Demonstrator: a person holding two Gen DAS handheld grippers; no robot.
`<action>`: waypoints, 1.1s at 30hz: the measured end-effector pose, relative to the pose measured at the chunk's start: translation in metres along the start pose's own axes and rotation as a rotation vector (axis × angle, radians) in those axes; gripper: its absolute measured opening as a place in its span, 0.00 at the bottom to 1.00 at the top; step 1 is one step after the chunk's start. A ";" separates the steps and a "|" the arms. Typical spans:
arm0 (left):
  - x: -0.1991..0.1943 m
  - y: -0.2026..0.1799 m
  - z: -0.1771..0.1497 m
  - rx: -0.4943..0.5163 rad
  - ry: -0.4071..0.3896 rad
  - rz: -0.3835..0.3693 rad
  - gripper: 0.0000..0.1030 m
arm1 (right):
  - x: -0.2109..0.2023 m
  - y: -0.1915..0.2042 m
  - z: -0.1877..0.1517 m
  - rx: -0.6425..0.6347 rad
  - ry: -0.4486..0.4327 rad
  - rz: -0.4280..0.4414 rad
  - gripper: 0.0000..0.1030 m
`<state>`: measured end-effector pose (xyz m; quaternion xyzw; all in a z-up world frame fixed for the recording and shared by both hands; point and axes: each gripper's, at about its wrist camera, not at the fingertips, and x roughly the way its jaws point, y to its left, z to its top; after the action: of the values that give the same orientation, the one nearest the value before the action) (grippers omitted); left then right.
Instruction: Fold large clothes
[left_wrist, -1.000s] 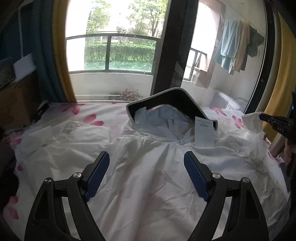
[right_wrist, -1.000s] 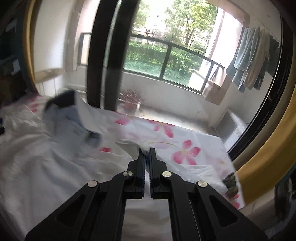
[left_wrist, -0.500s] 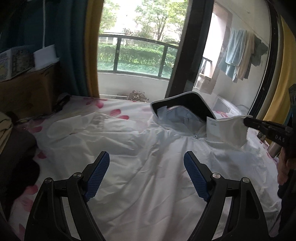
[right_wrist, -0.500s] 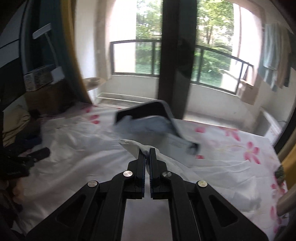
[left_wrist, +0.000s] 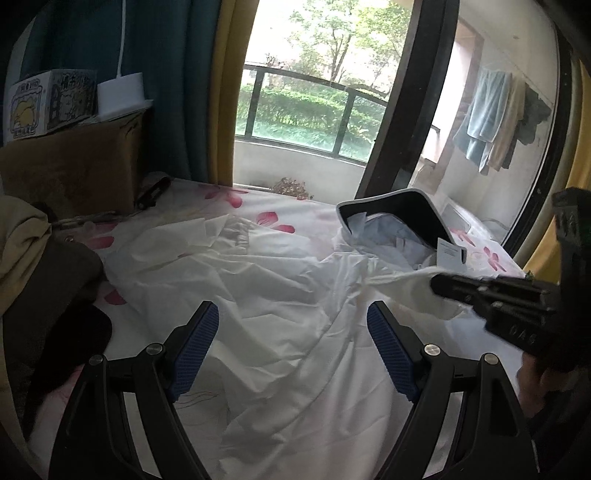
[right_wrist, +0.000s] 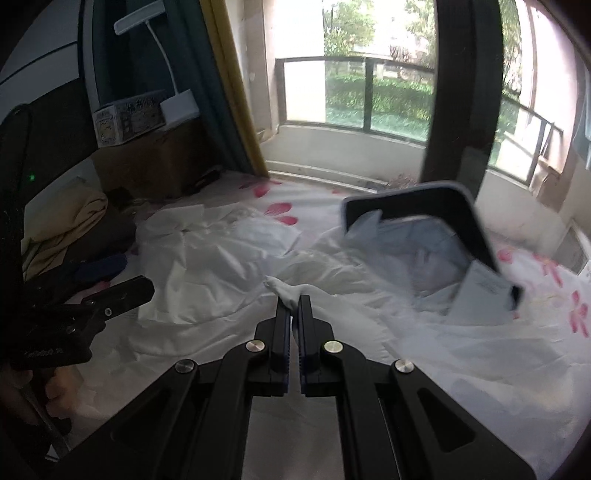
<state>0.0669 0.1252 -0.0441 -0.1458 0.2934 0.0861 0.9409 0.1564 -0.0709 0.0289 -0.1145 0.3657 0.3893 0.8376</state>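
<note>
Right now the right gripper (right_wrist: 294, 306) is pinching a sleeve cuff (right_wrist: 284, 290) of the white hooded jacket (left_wrist: 288, 306) — its jaws are clamped tight on the fabric, with a small tuft poking out past the tips. In the left wrist view that same sleeve is stretching from the gripper's dark tips back toward the jacket's shoulder, so the step in hand looks like folding the sleeve inward across the chest. The left gripper (left_wrist: 291, 347) is hovering above the jacket's lower front with its blue pads (left_wrist: 194, 347) spread wide and nothing between them. The jacket itself is lying face up on the flowered bedsheet (left_wrist: 236, 197), its dark-lined hood (left_wrist: 399, 216) propped up near the window and a paper tag (left_wrist: 448, 253) hanging at the collar. Next, I would judge, the cuff needs laying flat over the body before letting go — with the free gripper pinning or smoothing the rumpled cloth.
</note>
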 end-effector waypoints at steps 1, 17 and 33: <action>0.001 0.000 0.000 0.000 0.003 0.004 0.83 | 0.005 0.002 -0.001 0.010 0.005 0.016 0.03; 0.038 -0.037 0.006 0.072 0.116 0.049 0.83 | -0.060 -0.135 -0.041 0.165 -0.004 -0.153 0.64; 0.070 -0.072 -0.005 0.113 0.231 0.088 0.83 | -0.083 -0.299 -0.125 0.404 0.156 -0.340 0.13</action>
<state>0.1392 0.0611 -0.0727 -0.0885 0.4104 0.0931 0.9028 0.2753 -0.3779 -0.0291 -0.0344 0.4747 0.1521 0.8662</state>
